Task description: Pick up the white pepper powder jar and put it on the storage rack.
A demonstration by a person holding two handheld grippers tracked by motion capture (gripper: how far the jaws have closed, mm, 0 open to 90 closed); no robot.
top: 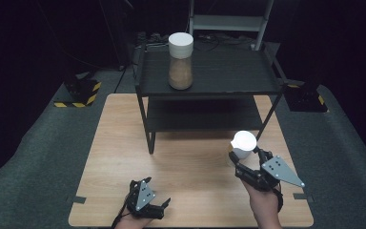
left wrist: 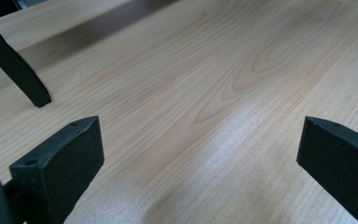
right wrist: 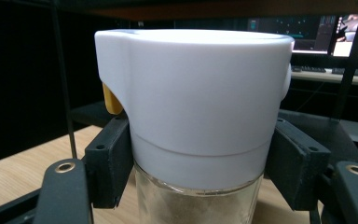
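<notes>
A glass jar with a white lid [top: 243, 144] hangs just above the wooden table [top: 186, 162] at its right, by the front right leg of a black shelf rack [top: 209, 78]. My right gripper [top: 244, 157] is shut on this jar. In the right gripper view both black pads press the white lid [right wrist: 196, 98] from the sides, with pale powder showing in the glass below. A second jar with a white lid [top: 180, 59], holding brown powder, stands on the rack's top shelf. My left gripper [top: 164, 206] rests near the table's front edge, open, with bare wood between its fingers [left wrist: 65, 163].
The rack has a lower shelf [top: 202, 117] and thin black legs; one leg foot [left wrist: 25, 79] stands on the wood ahead of the left gripper. Dark grey floor surrounds the table. Black stands with yellow striped tape [top: 78, 93] sit at the back left and back right.
</notes>
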